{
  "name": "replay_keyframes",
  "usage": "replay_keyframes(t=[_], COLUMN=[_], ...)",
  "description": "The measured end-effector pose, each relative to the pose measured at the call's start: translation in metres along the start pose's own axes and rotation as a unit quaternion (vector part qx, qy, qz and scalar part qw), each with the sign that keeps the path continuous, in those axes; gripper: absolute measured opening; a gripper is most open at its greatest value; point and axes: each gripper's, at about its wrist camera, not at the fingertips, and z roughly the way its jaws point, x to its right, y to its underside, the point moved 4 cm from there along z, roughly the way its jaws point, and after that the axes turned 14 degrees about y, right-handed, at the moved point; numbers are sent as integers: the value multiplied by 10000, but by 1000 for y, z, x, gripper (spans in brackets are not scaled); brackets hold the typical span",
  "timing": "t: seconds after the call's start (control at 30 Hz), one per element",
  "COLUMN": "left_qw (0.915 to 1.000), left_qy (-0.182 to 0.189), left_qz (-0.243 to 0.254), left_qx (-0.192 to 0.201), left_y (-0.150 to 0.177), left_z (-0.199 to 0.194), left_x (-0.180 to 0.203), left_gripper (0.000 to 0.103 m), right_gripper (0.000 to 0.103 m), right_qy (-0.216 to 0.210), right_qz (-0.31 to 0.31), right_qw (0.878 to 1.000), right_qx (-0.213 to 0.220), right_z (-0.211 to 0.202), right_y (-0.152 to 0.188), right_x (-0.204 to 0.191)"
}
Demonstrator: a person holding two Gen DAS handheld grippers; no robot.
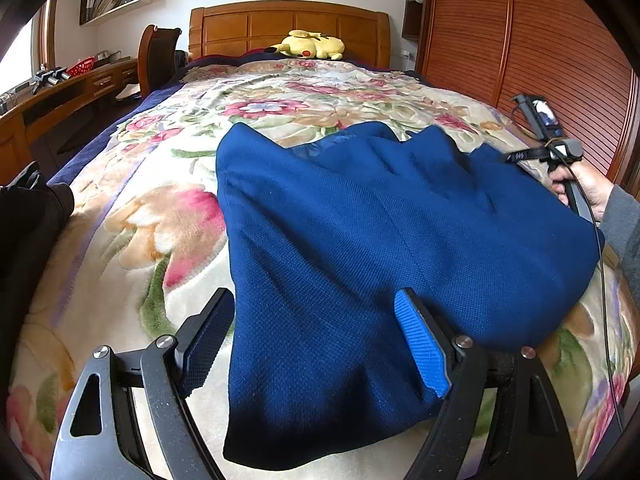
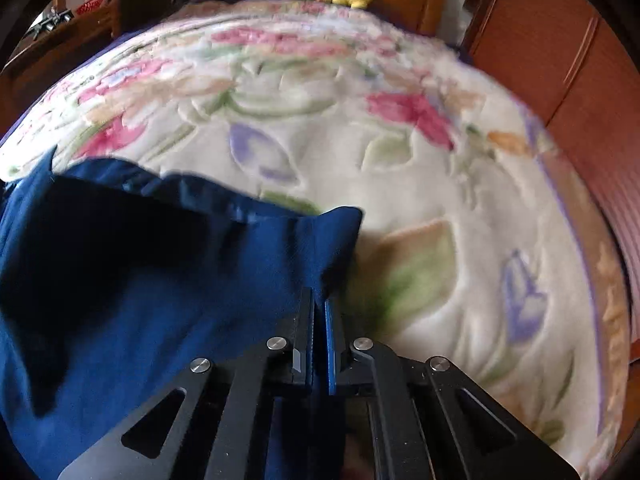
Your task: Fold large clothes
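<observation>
A large dark blue garment lies on the floral blanket of the bed. My left gripper is open, its jaws spread wide over the garment's near edge, with nothing pinched between them. In the right wrist view, my right gripper is shut on an edge of the blue garment and holds it up off the blanket. The right gripper also shows at the right of the left wrist view, held by a hand at the garment's right side.
A yellow plush toy lies at the wooden headboard. A wooden wardrobe stands along the right of the bed. A desk and chair stand at the left. A dark item lies at the left edge.
</observation>
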Motion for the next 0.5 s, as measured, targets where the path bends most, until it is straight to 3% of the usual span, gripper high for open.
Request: replay_keyframes(t=[0.1,0.2,0.3,0.37,0.43,0.5], left_qw=[10000,10000,10000,10000,10000,10000], left_qy=[8,0,-6,-5,-6,-9], left_qz=[-7,-6,-3,-2,-6,-3], left_qx=[3,4,5,9,8,7], left_y=[0,0,0,0,0,0], left_z=[1,1,1,1,1,1], left_x=[1,0,0,0,0,0], left_gripper=[83,83,83,83,83,83], right_gripper=[2,3,3,18,50,63], right_qy=[305,344,333,326,195,22], right_qz=[510,467,437,483,490,477], right_qw=[9982,9982,9985,9982,9980,9972], right_qx=[15,-173,14,154,338,571], right_z=[-4,5,-4,-17,-39,-65], right_y=[-3,1,1,-2,3,12], right_x=[31,37,35,35,30,25])
